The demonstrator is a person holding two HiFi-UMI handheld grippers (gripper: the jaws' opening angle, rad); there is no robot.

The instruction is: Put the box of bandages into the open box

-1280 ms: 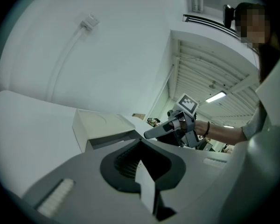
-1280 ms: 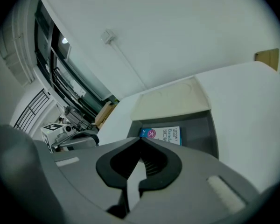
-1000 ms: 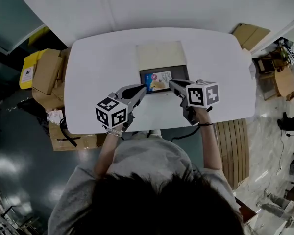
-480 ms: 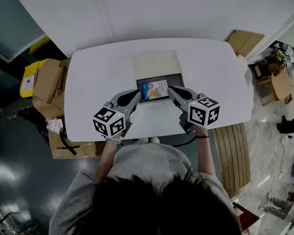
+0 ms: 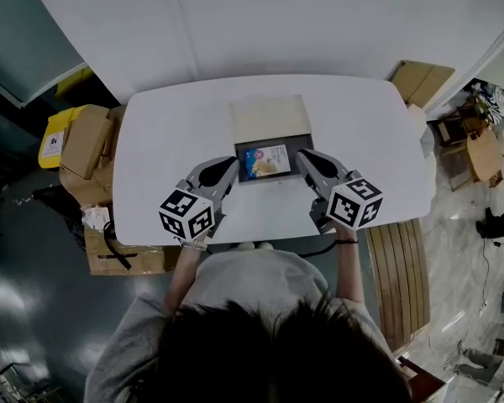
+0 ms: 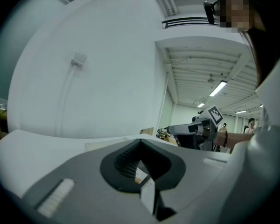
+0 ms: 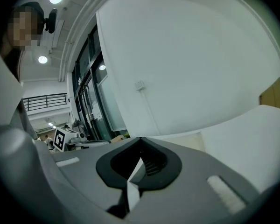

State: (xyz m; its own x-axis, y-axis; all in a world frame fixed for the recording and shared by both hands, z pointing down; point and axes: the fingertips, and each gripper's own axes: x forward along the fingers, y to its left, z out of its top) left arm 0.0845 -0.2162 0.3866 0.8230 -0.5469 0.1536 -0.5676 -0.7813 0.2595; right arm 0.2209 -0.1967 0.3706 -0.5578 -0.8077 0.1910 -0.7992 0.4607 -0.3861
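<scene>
The bandage box [image 5: 265, 159], colourful with a blue corner, lies flat inside the dark tray of the open box [image 5: 279, 175] in the middle of the white table [image 5: 168, 133]. The box's beige lid [image 5: 269, 117] lies folded back behind it. My left gripper [image 5: 233, 164] hovers at the tray's left edge, jaws together and empty. My right gripper [image 5: 302, 154] hovers at the tray's right edge, also shut with nothing in it. In the left gripper view the shut left gripper [image 6: 147, 186] points level at the wall, and the right gripper [image 6: 196, 129] shows across from it.
Cardboard boxes [image 5: 84, 145] and a yellow container [image 5: 55, 137] are stacked on the floor left of the table. A slatted wooden bench [image 5: 399, 267] stands at the right. More cardboard [image 5: 420, 78] leans at the back right. A white wall [image 5: 260, 23] rises behind the table.
Both grippers have lifted and drawn back a little from the sides of the tray, tipping up toward level. The bandage box stays lying in the open box.
</scene>
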